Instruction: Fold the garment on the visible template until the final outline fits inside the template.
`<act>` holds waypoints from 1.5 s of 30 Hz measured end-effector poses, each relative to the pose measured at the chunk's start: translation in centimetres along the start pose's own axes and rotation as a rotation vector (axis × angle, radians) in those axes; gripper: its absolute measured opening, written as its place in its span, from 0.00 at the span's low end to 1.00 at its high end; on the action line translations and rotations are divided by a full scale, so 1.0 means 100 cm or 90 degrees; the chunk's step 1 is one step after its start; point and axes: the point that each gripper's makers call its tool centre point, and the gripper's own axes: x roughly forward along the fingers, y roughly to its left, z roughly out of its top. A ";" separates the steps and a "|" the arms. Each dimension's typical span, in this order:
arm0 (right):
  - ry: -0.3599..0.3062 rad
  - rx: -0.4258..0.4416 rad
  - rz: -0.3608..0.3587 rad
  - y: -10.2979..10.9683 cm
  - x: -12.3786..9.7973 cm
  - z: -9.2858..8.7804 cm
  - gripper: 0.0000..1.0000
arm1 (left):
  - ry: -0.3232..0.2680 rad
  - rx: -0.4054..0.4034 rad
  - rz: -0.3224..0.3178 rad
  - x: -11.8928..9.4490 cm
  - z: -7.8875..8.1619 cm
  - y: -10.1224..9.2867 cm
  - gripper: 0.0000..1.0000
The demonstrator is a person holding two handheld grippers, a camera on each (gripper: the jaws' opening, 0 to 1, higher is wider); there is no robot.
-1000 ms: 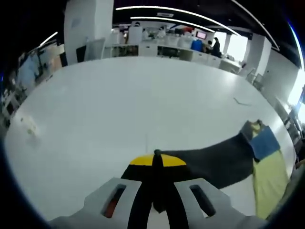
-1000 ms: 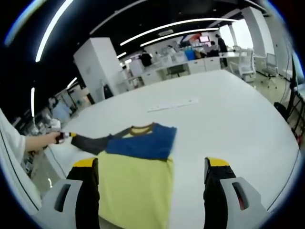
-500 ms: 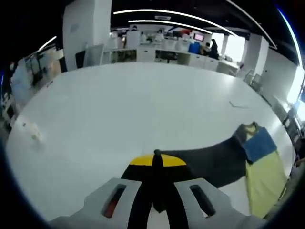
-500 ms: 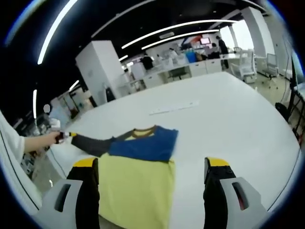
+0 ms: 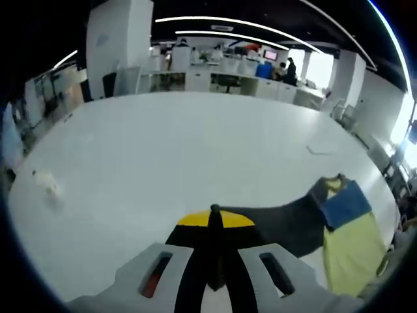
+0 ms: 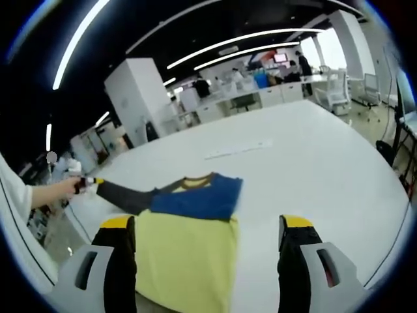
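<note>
The left tongs pinch the dark sleeve of the garment, pulling it out sideways over the white bench; the right tongs hover wide open, empty, above its yellow body.

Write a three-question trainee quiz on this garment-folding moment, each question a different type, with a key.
1. True or false: the left hand-held gripper is shut on the dark sleeve.
2. Multiple choice: in the right gripper view, the right hand-held gripper is (A) clamped on the collar, (B) open with the yellow body of the garment between its jaws, (C) shut on the table.
3. Fill in: the panel below the collar is coloured ____.

Key:
1. True; the sleeve runs out from its closed jaws.
2. B.
3. Blue.
</note>
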 end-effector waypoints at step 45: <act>-0.039 0.009 0.002 0.001 -0.043 -0.005 0.89 | -0.031 -0.019 -0.063 -0.048 0.056 -0.108 0.00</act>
